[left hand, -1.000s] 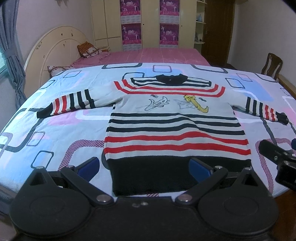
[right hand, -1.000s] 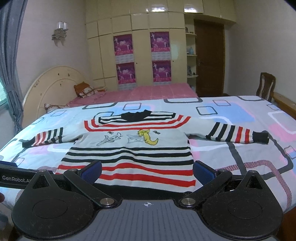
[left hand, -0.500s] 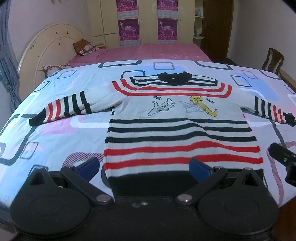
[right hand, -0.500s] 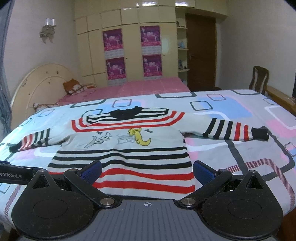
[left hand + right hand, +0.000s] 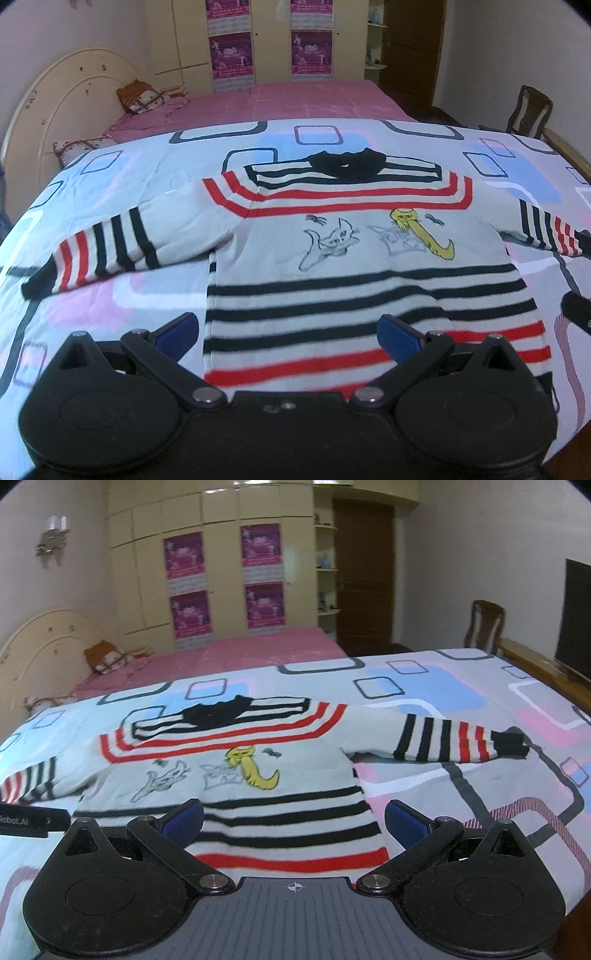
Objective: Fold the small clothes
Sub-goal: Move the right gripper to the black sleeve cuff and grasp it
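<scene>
Left wrist: both tongs (image 5: pixel 286 332) now hang farther over sweater (image 5: pixel 351 266).

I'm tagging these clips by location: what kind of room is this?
Most likely a home bedroom: a bed with a curved headboard, a tall built-in wardrobe, and a pillow.

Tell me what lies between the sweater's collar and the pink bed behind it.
Only bare patterned quilt: no object sits between the collar and the pink bed. The left wrist view shows it best.
</scene>
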